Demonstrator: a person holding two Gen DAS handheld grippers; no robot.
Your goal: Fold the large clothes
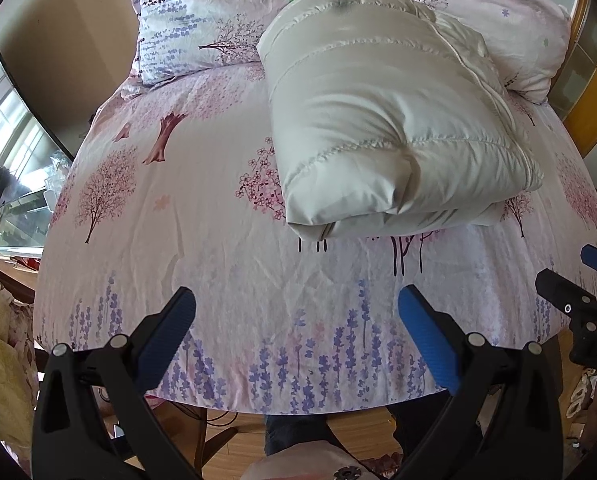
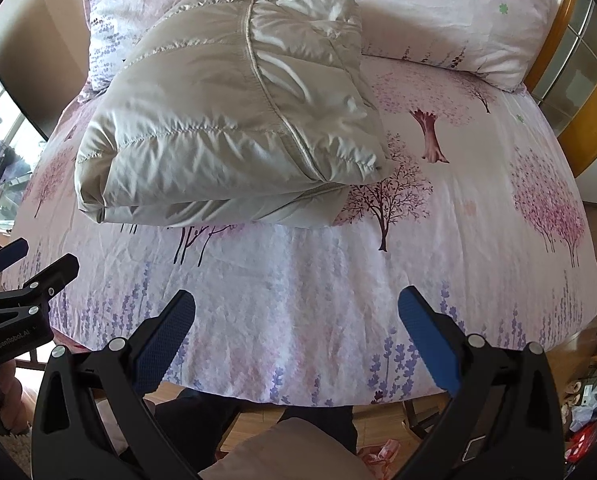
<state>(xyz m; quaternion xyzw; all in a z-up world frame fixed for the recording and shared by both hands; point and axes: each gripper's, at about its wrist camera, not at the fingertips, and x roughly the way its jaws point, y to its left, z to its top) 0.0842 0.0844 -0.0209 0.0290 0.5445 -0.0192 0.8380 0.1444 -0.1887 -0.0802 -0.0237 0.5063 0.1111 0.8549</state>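
Observation:
A cream quilted puffer jacket (image 1: 382,120) lies folded into a thick bundle on the bed; it also shows in the right wrist view (image 2: 226,120). My left gripper (image 1: 296,300) is open and empty, hovering over the bed's near edge, well short of the jacket. My right gripper (image 2: 296,300) is open and empty too, over the near edge to the right of the jacket. The right gripper shows at the right edge of the left wrist view (image 1: 586,276), and the left gripper at the left edge of the right wrist view (image 2: 22,268).
The bed (image 1: 218,248) has a pink sheet printed with trees and lavender. Pillows (image 1: 202,12) lie at its head, another shows in the right wrist view (image 2: 458,12). A wooden frame (image 2: 586,120) stands at the right, a glass table (image 1: 18,216) at the left.

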